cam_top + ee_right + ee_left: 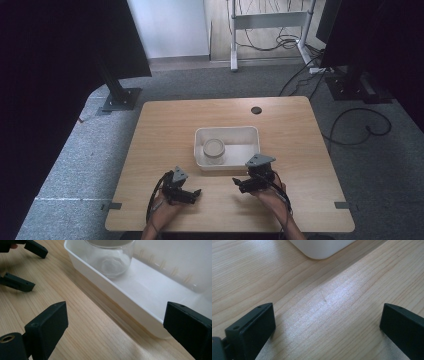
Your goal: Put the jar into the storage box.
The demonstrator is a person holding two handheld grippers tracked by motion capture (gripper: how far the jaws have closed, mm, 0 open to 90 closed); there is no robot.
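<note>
A white tray (250, 156) sits at the middle of the wooden table (165, 130). In its left part stands a clear glass jar (214, 150) with a pale lid. My left gripper (196, 195) rests near the front edge, left of the tray, jaws open and pointing right. My right gripper (237, 184) is just in front of the tray, open, pointing left. In the left gripper view the open gripper (327, 315) spans bare wood, with a tray corner (322, 250) ahead. In the right gripper view the open gripper (115, 315) faces the tray wall (140, 307) and jar (111, 260).
A dark round cable hole (256, 110) marks the table's far edge. Black stands (120, 95) and loose cables (360, 120) lie on the grey carpet around the table. The other gripper's two fingers (20, 283) show at the upper left of the right gripper view.
</note>
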